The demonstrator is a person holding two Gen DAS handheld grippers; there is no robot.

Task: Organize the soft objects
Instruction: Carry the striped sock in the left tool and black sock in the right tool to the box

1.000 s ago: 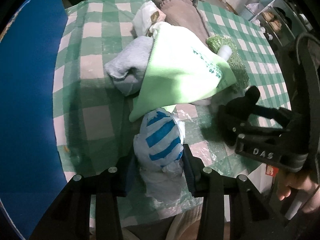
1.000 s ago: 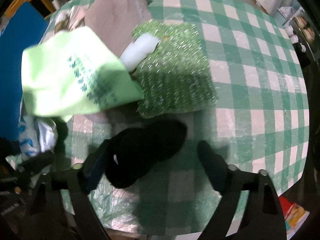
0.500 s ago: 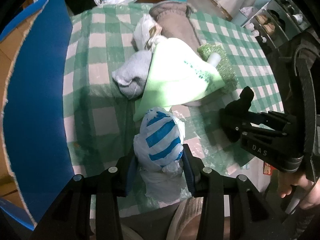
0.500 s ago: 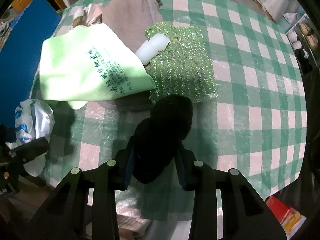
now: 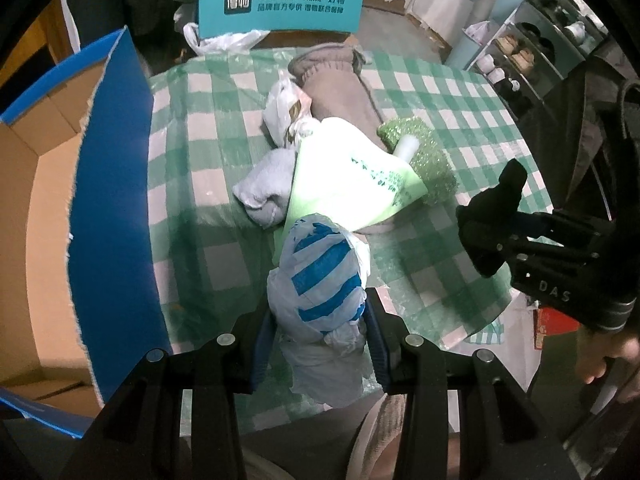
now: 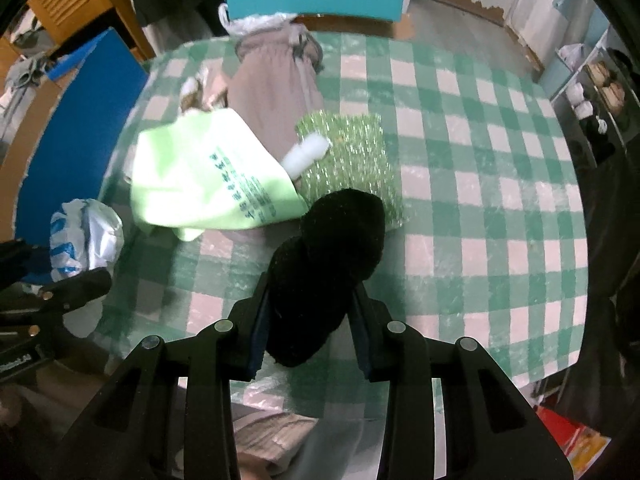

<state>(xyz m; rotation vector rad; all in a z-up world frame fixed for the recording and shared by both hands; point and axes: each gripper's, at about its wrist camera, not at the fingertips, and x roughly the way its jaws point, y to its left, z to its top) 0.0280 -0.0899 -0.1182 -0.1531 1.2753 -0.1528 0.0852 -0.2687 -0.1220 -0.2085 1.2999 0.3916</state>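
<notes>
My left gripper [image 5: 318, 322] is shut on a crumpled white plastic bag with blue stripes [image 5: 320, 276], held above the near edge of the green checked table [image 5: 200, 184]. My right gripper [image 6: 308, 330] is shut on a black fuzzy sock [image 6: 328, 264], also lifted; it shows in the left wrist view [image 5: 494, 228]. On the table lie a light green bag [image 5: 352, 176], a grey sock [image 5: 266, 188], a brown knit pouch [image 5: 336, 88], a glittery green cloth [image 6: 352, 156] with a white roll [image 6: 306, 152], and a small white bag [image 5: 282, 108].
An open cardboard box with blue flaps [image 5: 108, 216] stands left of the table. A teal chair back [image 5: 280, 4] is behind the table. Shelves with shoes [image 5: 520, 52] are at far right. A red item [image 6: 576, 440] lies on the floor.
Both grippers rose and pulled back from the table. The right gripper closed on the black sock and lifted it. The left kept the striped bag, and the box came into view.
</notes>
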